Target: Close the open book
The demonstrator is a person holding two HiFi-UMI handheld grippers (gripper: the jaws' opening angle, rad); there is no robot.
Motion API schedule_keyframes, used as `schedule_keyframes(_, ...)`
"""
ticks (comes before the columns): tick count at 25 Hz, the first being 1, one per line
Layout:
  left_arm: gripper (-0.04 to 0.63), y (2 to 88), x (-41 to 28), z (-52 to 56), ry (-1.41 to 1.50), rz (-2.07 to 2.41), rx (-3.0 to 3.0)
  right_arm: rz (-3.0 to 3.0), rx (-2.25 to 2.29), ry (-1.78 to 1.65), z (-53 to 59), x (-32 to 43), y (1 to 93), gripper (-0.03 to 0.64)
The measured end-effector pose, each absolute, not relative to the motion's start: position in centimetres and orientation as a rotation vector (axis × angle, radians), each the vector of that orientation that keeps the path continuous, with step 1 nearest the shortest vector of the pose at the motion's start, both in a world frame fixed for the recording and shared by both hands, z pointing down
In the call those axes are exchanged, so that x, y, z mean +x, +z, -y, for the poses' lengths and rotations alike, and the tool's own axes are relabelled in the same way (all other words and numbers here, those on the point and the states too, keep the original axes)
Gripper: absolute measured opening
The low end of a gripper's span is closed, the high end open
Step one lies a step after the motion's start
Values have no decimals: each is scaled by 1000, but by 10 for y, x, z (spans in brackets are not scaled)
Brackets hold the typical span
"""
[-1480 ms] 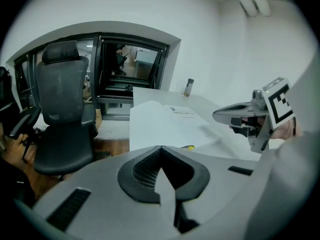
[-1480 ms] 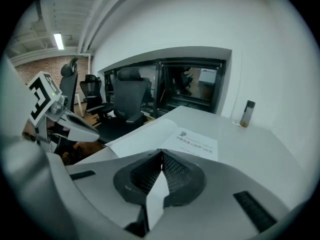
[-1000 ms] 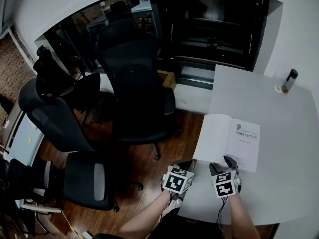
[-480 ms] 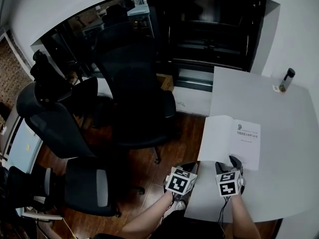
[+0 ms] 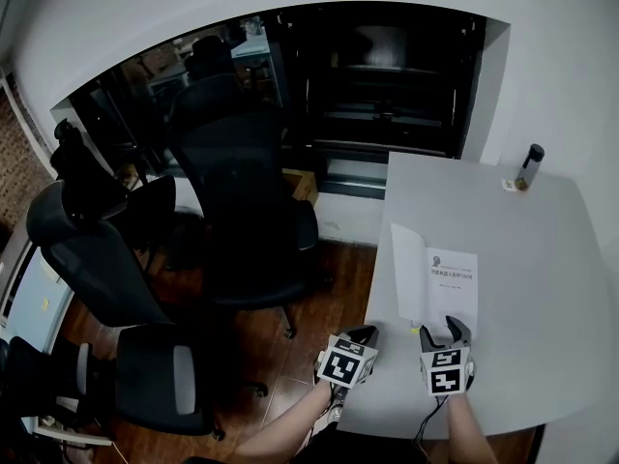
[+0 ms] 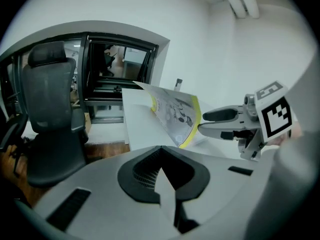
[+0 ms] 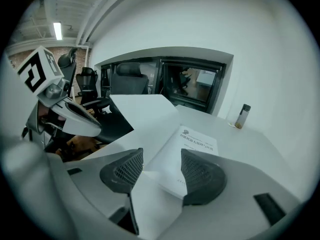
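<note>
Book (image 5: 451, 280): lies on the near left part of the table, its spine running away from the person. The right half is flat and shows a white title page.
Cover (image 6: 175, 111): the left cover stands lifted and tilts over toward the title page. Its outer face has drawings and a yellow edge, seen in the left gripper view.
Right claw (image 7: 161, 156): jaws apart, at 6 o'clock of the book. The book's near edge shows in the gap between them, and the pads do not press on it. Whether the left jaw touches the raised cover cannot be told.
Left claw (image 6: 161, 154): jaws together with nothing between them. It is at the table's left edge, at 9 o'clock of the right claw and just beside it, pointing toward the cover's outer face.
Table (image 5: 522, 259): grey and plain, with a white wall beyond.
Bottle (image 5: 528, 165): upright at the far right, at 1 o'clock of the book and well apart from it.
Chairs (image 5: 242, 182): black office chairs at 9 to 10 o'clock of the table, on a wooden floor (image 5: 324, 293).
</note>
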State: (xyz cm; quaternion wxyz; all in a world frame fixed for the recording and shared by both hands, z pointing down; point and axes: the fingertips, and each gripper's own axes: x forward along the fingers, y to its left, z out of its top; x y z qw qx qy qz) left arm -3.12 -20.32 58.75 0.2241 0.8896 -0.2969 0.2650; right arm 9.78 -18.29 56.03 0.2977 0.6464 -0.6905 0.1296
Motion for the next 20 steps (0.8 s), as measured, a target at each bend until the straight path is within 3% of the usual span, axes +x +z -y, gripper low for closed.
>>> schedule_keyframes(20, 5, 586, 49, 168, 784, 793, 2480, 1727, 1823, 570, 121, 217, 592, 239)
